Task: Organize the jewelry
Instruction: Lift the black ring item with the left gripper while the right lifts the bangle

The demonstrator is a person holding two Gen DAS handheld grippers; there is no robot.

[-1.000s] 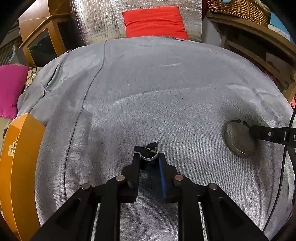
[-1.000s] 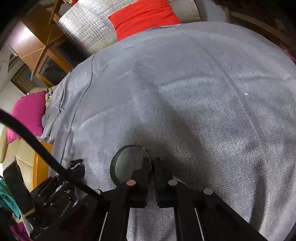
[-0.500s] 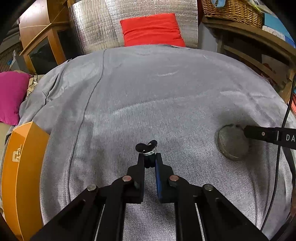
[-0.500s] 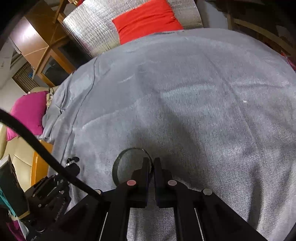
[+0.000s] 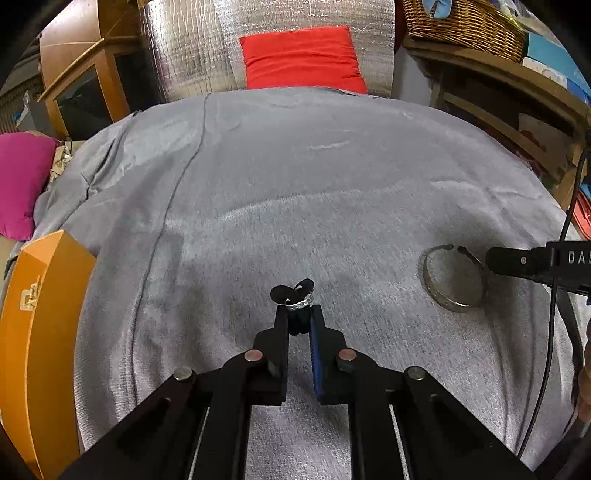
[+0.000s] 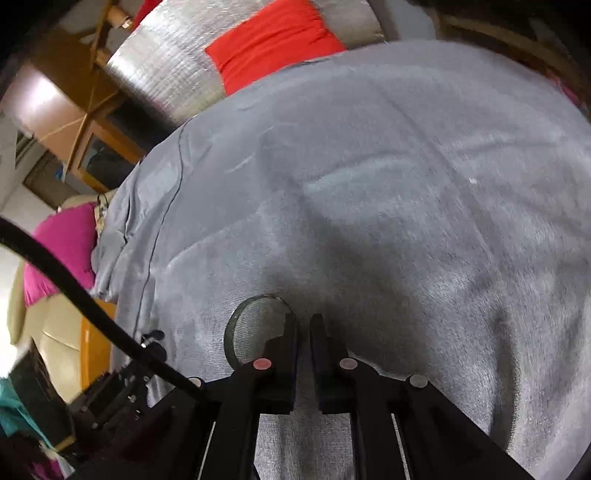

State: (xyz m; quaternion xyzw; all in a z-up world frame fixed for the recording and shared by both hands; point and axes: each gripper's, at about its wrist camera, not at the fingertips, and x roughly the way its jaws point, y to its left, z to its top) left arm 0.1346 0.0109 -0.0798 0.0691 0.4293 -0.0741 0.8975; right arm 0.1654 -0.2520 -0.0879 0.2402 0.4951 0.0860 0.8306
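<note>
My left gripper is shut on a small black ring stand that carries a silver ring, held above the grey cloth. A silver open bangle lies on the cloth to the right. My right gripper is shut on the bangle's rim; its finger shows at the bangle's right edge in the left wrist view. The ring stand shows faintly at lower left in the right wrist view.
An orange box stands at the cloth's left edge. A red cushion and silver foil backing are at the far side. A pink pillow is left, wooden shelves with a wicker basket right. A black cable hangs at right.
My left gripper closed on the ring stand and lifted it off the cloth. My right gripper closed tighter on the bangle and tilted it up slightly.
</note>
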